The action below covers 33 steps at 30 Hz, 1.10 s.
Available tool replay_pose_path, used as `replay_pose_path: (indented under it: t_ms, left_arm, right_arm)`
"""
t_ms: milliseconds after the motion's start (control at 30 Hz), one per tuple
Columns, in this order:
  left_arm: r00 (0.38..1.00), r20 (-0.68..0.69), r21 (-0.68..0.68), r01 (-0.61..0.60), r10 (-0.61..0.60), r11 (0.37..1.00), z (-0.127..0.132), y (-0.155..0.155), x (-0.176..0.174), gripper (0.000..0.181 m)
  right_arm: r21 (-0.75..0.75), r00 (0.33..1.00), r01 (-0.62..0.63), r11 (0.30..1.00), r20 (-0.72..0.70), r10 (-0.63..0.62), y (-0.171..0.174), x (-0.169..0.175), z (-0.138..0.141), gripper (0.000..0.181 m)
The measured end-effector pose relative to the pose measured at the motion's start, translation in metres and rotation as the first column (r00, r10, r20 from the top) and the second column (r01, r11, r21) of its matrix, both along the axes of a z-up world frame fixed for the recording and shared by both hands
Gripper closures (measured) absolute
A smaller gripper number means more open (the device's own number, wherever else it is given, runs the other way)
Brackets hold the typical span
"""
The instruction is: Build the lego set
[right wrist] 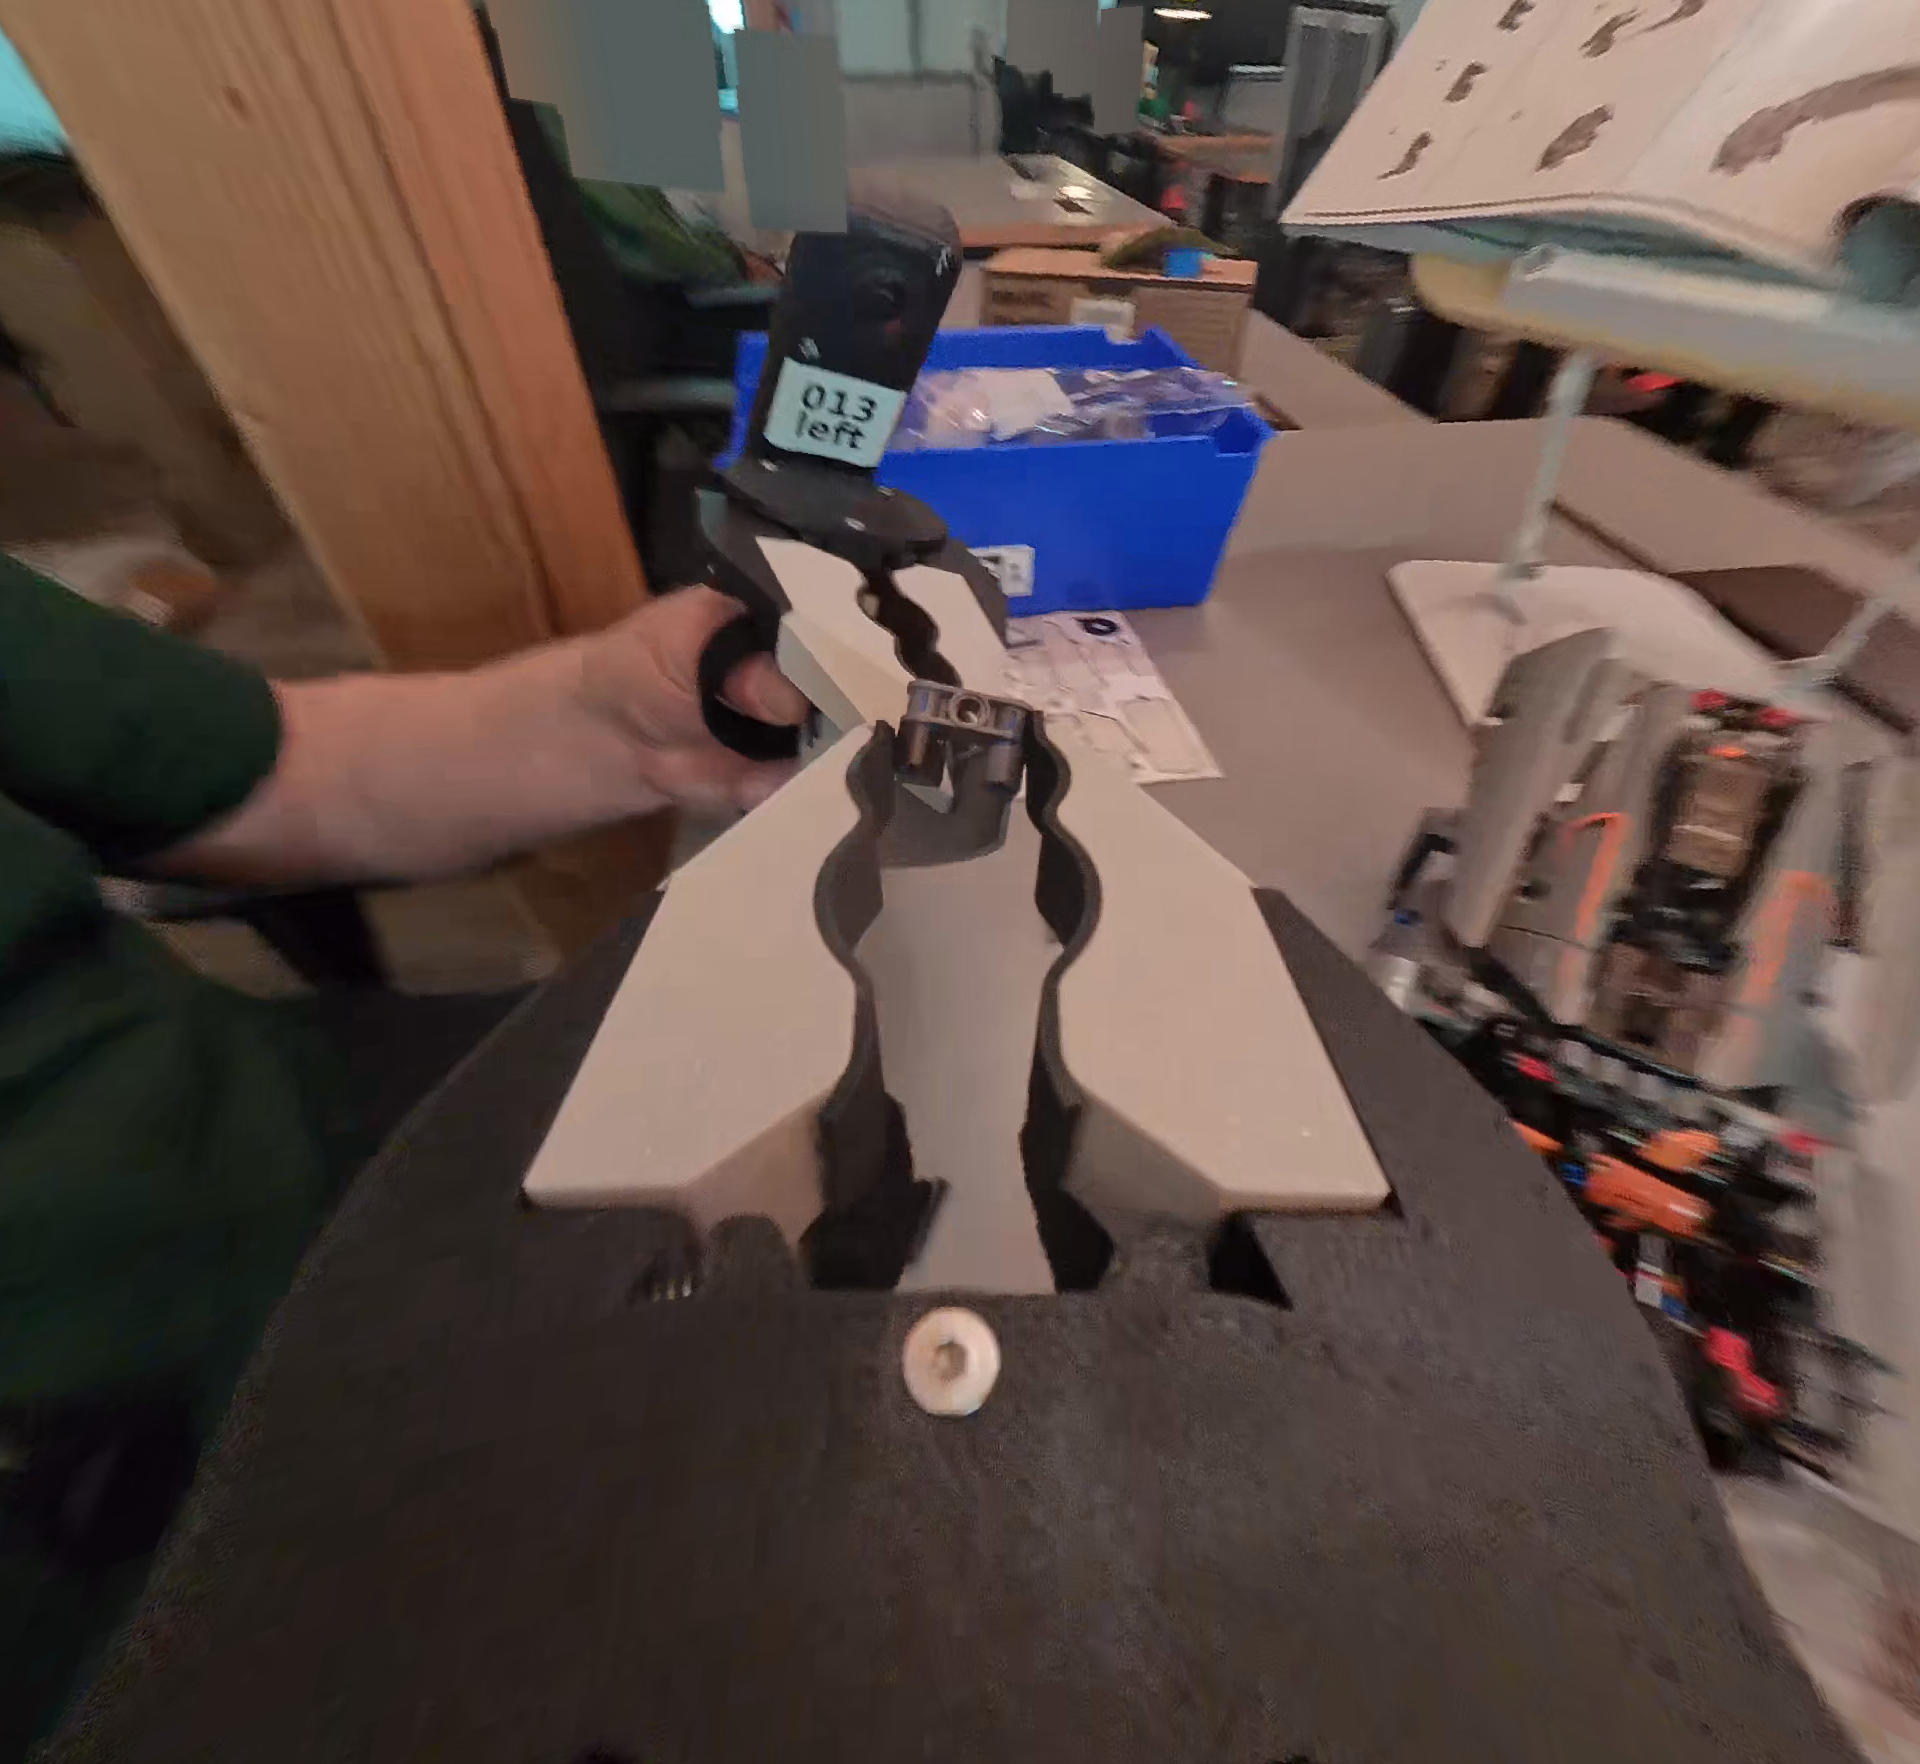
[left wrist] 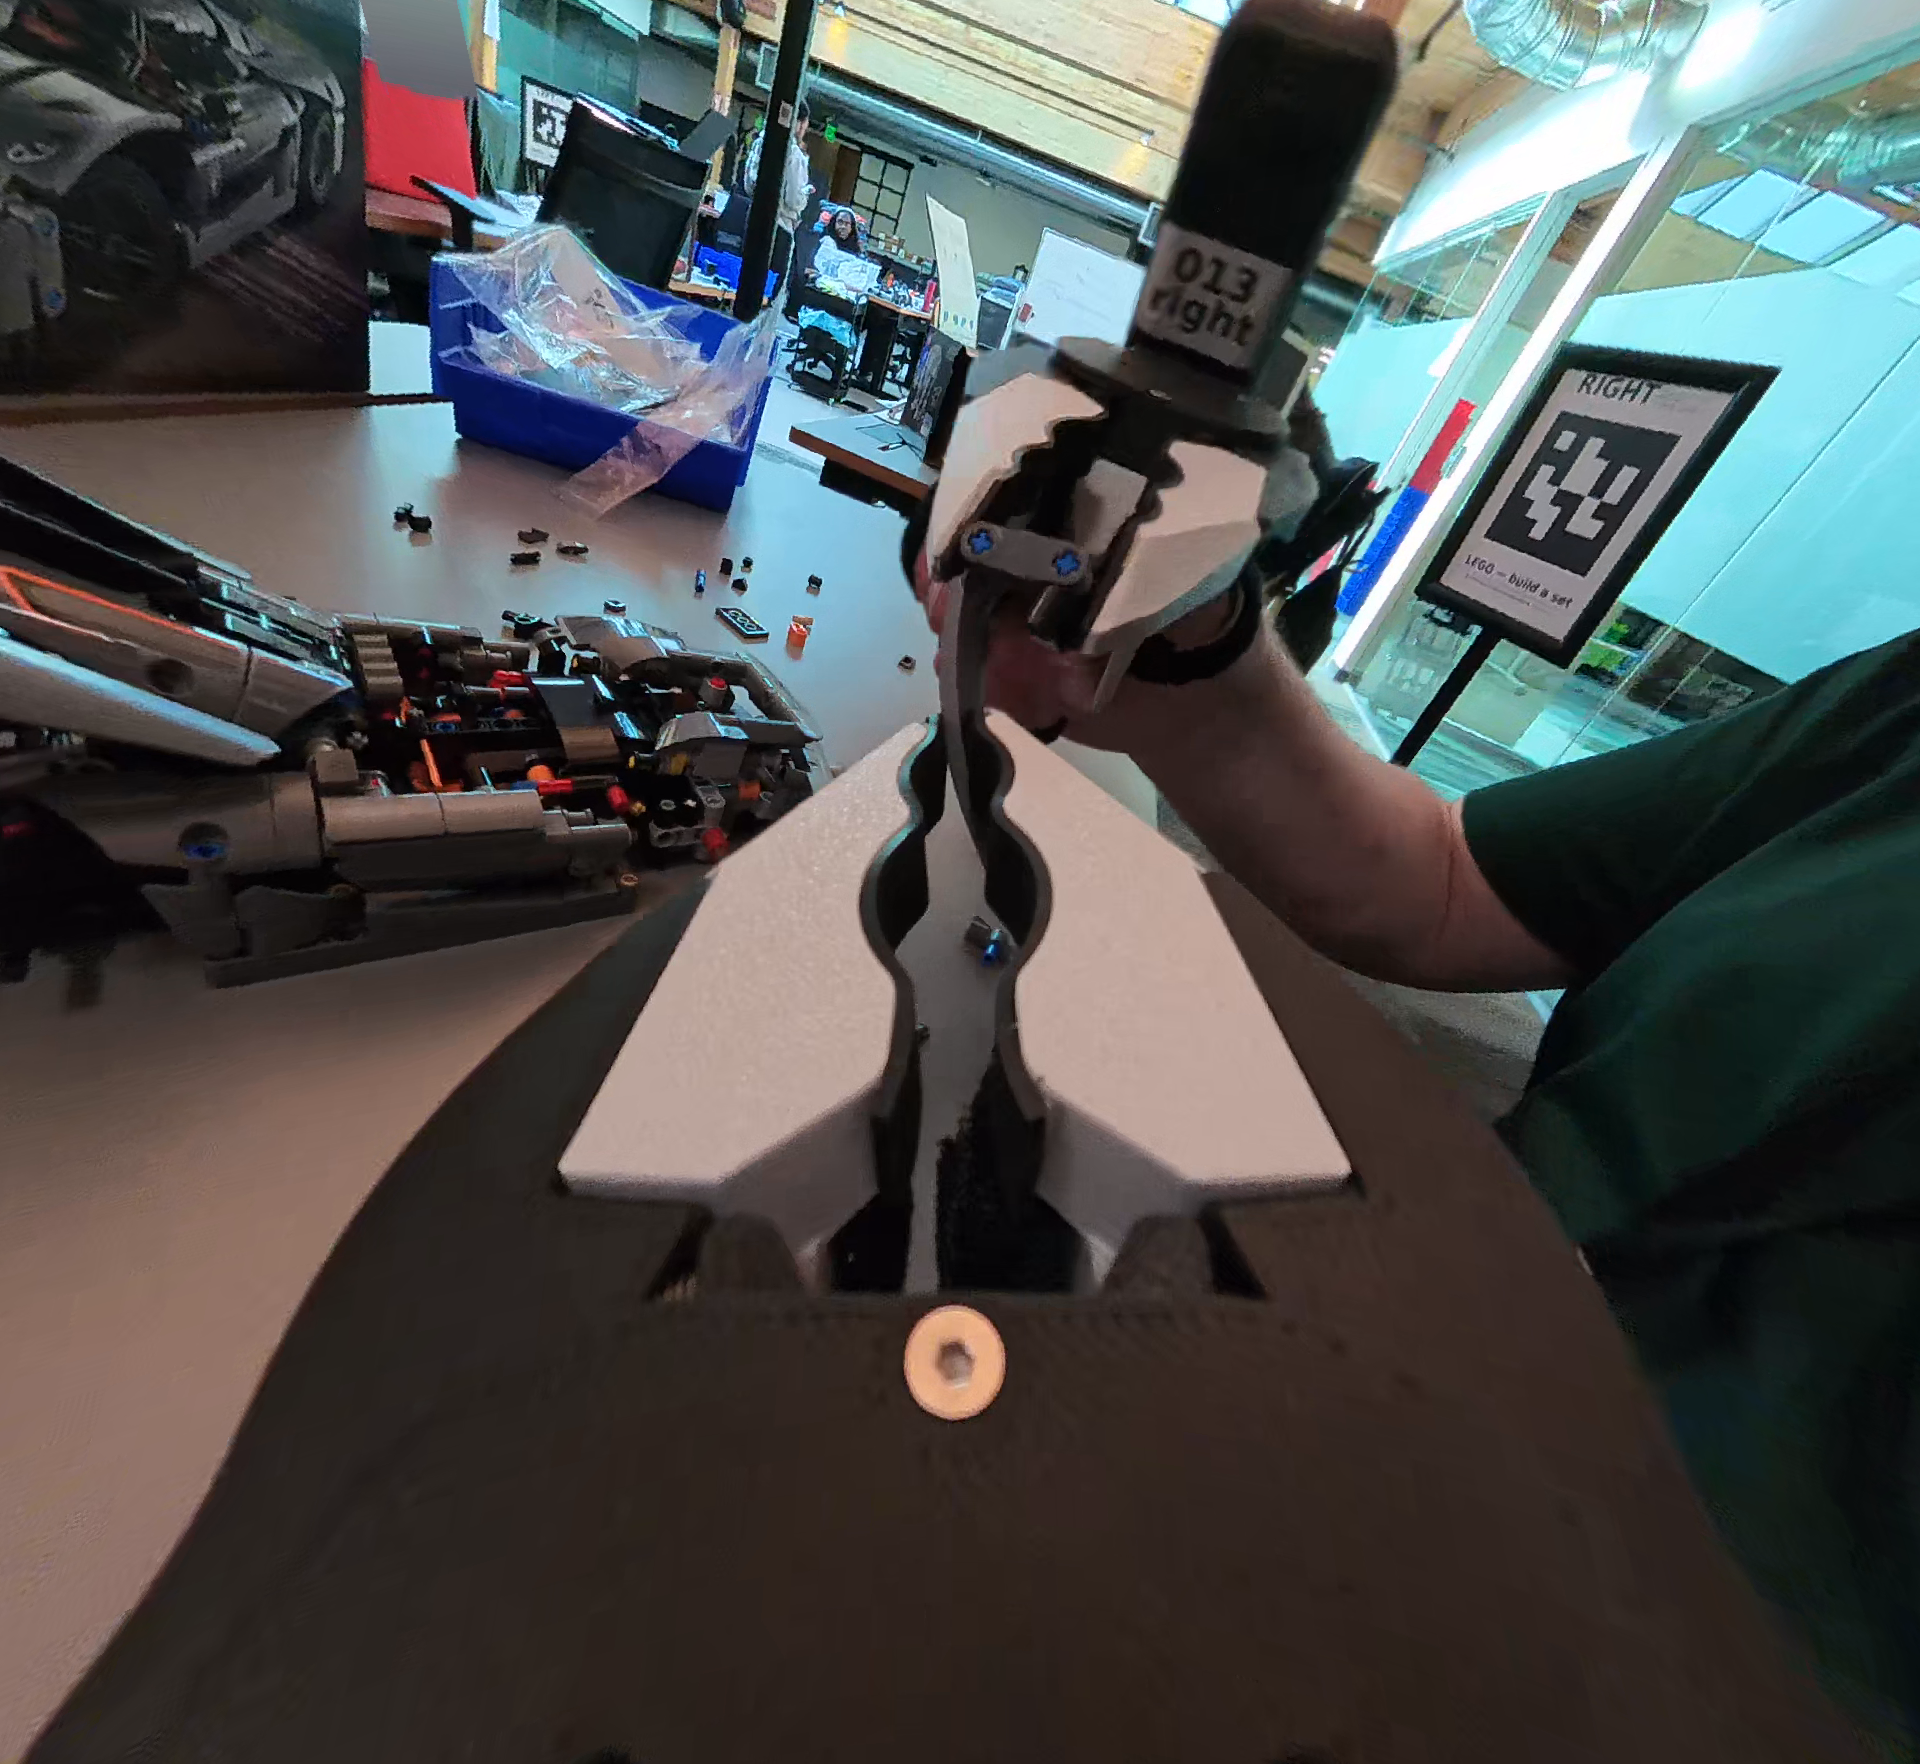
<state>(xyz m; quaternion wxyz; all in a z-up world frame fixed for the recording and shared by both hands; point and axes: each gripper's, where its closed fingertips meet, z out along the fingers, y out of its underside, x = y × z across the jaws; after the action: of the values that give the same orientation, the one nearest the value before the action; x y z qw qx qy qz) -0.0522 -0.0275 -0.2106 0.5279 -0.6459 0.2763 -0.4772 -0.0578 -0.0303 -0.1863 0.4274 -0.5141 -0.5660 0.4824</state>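
Closest to the lens in the left wrist view: left gripper point(left wrist: 961, 743), white fingers drawn almost together around a curved grey panel point(left wrist: 971, 800) dropping between the tips. Cannot tell whether pinching it or merely flanking it.

Left of this tool, on the table point(left wrist: 208, 1195): the half-built car point(left wrist: 416, 779), grey with orange and red bits. Ahead-left of the tips: loose parts point(left wrist: 738, 618) scattered on the table. Farther off, a blue bin point(left wrist: 582, 426) full of clear bags.

Straight ahead, just above the tips: right gripper point(left wrist: 1039, 587), pointing down toward the lens, clenched on a short grey beam point(left wrist: 1023, 556) with blue pins, the panel hanging from that beam. Through the finger gap: one small grey-and-blue part point(left wrist: 987, 943) on the table. Far right of the tool: a framed sign point(left wrist: 1579, 509) on a post.

Nearest in the right wrist view: that tool's own fingers, tips clamped on the beam, the panel curving away below and between them. Left of the tips: a hand point(right wrist: 665, 706) wrapped around the left gripper's black handle, with that gripper's tips just behind the beam. Beyond it, the bin again. Up to the right: an open manual point(right wrist: 1610, 52) on a stand. Right of the tool: the car, blurred.
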Motion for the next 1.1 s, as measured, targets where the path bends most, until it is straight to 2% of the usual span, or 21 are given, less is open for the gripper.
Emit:
replay_pose_path:
  t_ms: [67,133,233,333,467,567,733,867,933,1000,1100]
  left_arm:
    - [1.0,-0.01,0.021,-0.007,0.007,1.0,0.004,0.0,-0.004,0.18]
    - [0.999,0.003,0.033,-0.037,0.037,0.999,0.008,0.003,-0.011,0.181]
    - [0.998,0.034,0.037,-0.045,0.043,0.998,0.014,0.005,-0.021,0.181]
    - [0.997,0.057,0.024,-0.052,0.051,0.998,0.015,0.008,-0.029,0.181]
    - [0.99,0.137,-0.016,-0.03,0.032,0.999,0.018,0.009,-0.037,0.181]
    - [0.981,0.189,-0.031,-0.026,0.031,0.999,0.023,0.011,-0.043,0.181]
    - [0.977,0.209,-0.044,-0.023,0.031,0.999,0.025,0.011,-0.045,0.181]
    - [0.975,0.218,-0.064,-0.023,0.037,0.998,0.023,0.011,-0.045,0.181]
    - [0.974,0.226,-0.075,-0.02,0.037,0.997,0.023,0.011,-0.045,0.181]
    - [0.97,0.242,-0.087,-0.012,0.032,0.996,0.023,0.011,-0.046,0.181]
    - [0.973,0.228,-0.095,-0.019,0.04,0.995,0.021,0.013,-0.045,0.181]
  right_arm:
    - [-0.113,0.997,-0.07,0.991,-0.035,0.067,-0.002,-0.003,0.005,0.158]
    - [-0.11,0.996,-0.079,0.991,-0.045,0.075,-0.002,-0.007,0.007,0.157]
    - [-0.008,0.999,-0.018,1.0,-0.04,0.018,0.002,-0.015,0.01,0.151]
    - [0.188,0.997,0.077,0.979,-0.013,-0.076,0.011,-0.019,0.012,0.145]
    - [0.459,0.984,0.141,0.877,0.029,-0.173,0.014,-0.027,0.014,0.147]
    - [0.604,0.973,0.168,0.779,0.026,-0.23,0.015,-0.032,0.017,0.152]
    - [0.698,0.961,0.188,0.691,0.017,-0.278,0.018,-0.038,0.017,0.162]
    - [0.709,0.958,0.202,0.675,-0.001,-0.287,0.02,-0.039,0.018,0.17]
    - [0.724,0.956,0.206,0.658,-0.006,-0.293,0.02,-0.039,0.018,0.17]
    - [0.778,0.949,0.21,0.592,-0.016,-0.315,0.022,-0.04,0.018,0.158]
    - [0.82,0.95,0.199,0.537,-0.026,-0.312,0.016,-0.042,0.02,0.16]
